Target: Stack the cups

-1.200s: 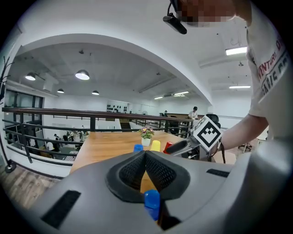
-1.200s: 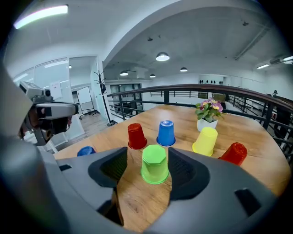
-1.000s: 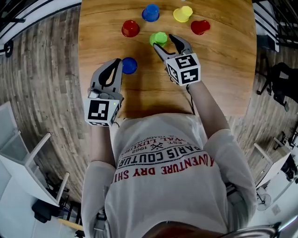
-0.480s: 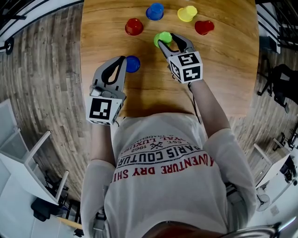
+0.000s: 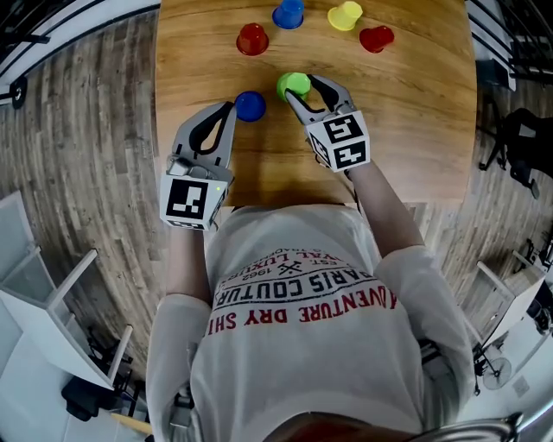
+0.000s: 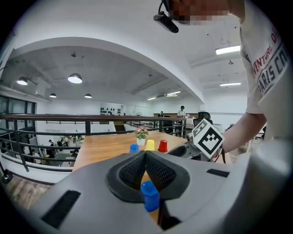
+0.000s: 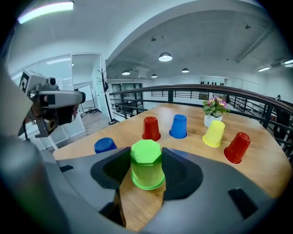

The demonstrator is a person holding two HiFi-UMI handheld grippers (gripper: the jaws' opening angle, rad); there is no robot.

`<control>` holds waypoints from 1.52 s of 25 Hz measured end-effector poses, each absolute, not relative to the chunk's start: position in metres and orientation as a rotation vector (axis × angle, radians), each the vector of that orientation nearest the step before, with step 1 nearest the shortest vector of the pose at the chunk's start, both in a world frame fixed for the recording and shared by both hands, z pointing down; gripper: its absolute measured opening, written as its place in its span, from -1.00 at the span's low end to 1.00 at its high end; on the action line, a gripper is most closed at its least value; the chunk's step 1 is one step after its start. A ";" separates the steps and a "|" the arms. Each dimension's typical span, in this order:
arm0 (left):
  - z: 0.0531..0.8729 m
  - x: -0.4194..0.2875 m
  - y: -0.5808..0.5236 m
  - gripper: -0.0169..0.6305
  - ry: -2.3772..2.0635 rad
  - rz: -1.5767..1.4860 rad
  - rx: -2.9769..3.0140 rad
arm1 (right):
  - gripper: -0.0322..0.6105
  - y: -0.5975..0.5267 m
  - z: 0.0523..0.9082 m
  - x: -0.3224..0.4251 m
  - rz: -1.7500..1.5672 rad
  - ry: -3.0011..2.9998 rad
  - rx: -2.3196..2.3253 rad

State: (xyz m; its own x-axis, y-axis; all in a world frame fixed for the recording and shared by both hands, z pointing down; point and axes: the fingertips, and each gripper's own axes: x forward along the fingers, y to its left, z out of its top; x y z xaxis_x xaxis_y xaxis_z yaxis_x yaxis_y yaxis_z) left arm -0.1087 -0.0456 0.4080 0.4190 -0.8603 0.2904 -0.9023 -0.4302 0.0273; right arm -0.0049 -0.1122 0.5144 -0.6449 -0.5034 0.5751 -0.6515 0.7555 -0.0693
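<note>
A green cup (image 5: 294,84) (image 7: 146,164) stands upside down between the pads of my right gripper (image 5: 303,87) (image 7: 146,170). The pads press on its two sides. Whether it is off the wooden table (image 5: 406,129) I cannot tell. Just left of it is a dark blue cup (image 5: 251,105) (image 7: 105,145), also upside down. My left gripper (image 5: 229,108) (image 6: 144,154) points at that cup from the near side, fingertips together and holding nothing. In the left gripper view the blue cup (image 6: 149,195) shows through the gap below the tips.
Further back stand several upturned cups: red (image 5: 252,39) (image 7: 151,128), blue (image 5: 288,13) (image 7: 178,126), yellow (image 5: 345,15) (image 7: 214,133) and red (image 5: 377,38) (image 7: 236,147). A small potted plant (image 7: 213,112) sits behind them. A railing runs beyond the table's far edge.
The right gripper's jaws have closed onto the green cup and drawn it toward me, away from the back row. The left gripper has kept its place beside the dark blue cup.
</note>
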 end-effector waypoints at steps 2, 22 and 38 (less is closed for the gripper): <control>0.409 -0.107 -0.038 -0.90 -1.544 0.357 2.510 | -0.19 -0.101 0.518 -0.006 0.368 -2.408 0.866; 0.413 -0.117 0.000 -0.90 -1.477 0.386 2.553 | -0.05 -0.062 0.540 -0.018 0.460 -2.367 0.882; 0.407 -0.128 -0.046 -0.90 -1.559 0.301 2.498 | 0.02 -0.126 0.457 -0.040 0.298 -2.525 0.830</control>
